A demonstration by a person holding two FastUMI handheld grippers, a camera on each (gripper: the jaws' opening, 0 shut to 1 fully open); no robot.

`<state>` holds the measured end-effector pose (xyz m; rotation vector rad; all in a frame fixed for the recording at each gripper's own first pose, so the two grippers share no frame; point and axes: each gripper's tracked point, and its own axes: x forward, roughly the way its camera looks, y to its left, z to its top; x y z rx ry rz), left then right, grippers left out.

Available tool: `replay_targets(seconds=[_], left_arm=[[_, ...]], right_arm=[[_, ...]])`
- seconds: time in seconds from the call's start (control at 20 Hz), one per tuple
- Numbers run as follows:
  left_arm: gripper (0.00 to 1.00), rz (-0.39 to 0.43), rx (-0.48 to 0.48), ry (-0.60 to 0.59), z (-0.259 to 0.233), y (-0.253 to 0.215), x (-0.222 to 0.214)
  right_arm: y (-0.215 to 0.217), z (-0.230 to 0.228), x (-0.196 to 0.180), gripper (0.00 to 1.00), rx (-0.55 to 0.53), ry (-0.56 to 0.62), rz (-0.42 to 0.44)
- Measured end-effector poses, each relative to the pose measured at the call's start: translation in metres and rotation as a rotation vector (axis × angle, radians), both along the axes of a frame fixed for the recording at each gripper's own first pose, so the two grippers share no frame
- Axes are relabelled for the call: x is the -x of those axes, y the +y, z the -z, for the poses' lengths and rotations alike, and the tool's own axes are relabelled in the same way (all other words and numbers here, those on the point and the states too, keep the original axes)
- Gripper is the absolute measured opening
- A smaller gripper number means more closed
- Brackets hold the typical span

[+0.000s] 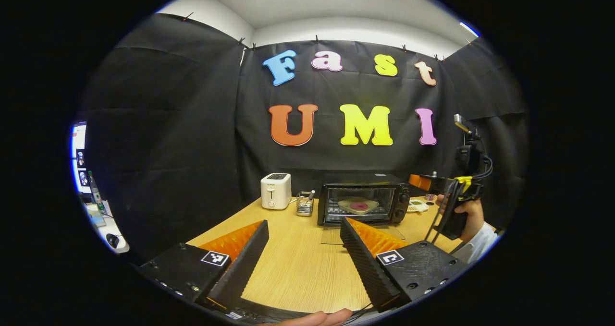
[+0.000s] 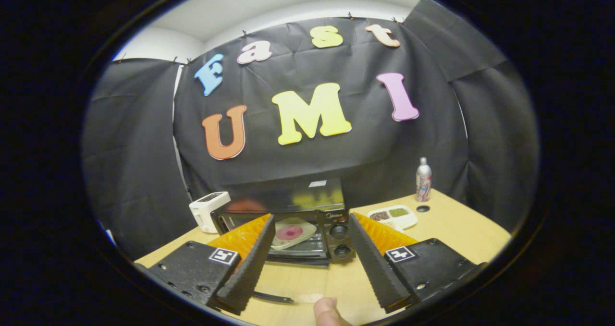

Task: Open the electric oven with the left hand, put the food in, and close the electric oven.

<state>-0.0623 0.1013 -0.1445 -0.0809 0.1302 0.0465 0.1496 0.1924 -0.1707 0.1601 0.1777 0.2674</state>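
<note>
Now oven (image 1: 363, 203) door down flat on worktop (image 1: 298, 263), plate of food (image 2: 290, 233) inside; closing left. Left gripper (image 1: 304, 251), right gripper (image 2: 311, 256) fingers wide apart, empty.

oven (image 1: 365, 203) | black, door down | food (image 1: 359, 205) pink on plate inside

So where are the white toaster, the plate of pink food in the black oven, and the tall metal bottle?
White toaster (image 1: 276, 190): left gripper view, its front face.
Plate of pink food (image 1: 358, 205): left gripper view, centre of the food, inside the black oven (image 1: 402, 203).
Tall metal bottle (image 2: 423, 179): right gripper view, mid body.
</note>
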Motion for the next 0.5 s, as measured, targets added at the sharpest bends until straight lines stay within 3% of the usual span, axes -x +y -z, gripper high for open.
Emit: replay_targets(seconds=[0.05,0.25,0.5], left_arm=[[0.96,0.011,0.004,0.005,0.001,-0.008,-0.002],[0.95,0.040,0.007,0.023,0.012,-0.032,-0.018],[0.95,0.130,0.044,0.107,0.048,-0.078,-0.044]], right_arm=[[-0.010,-0.015,0.010,0.99,0.025,-0.033,-0.014],[-0.059,-0.060,0.050,0.96,0.056,-0.105,0.030],[-0.129,-0.113,0.095,0.96,0.022,-0.188,0.104]])
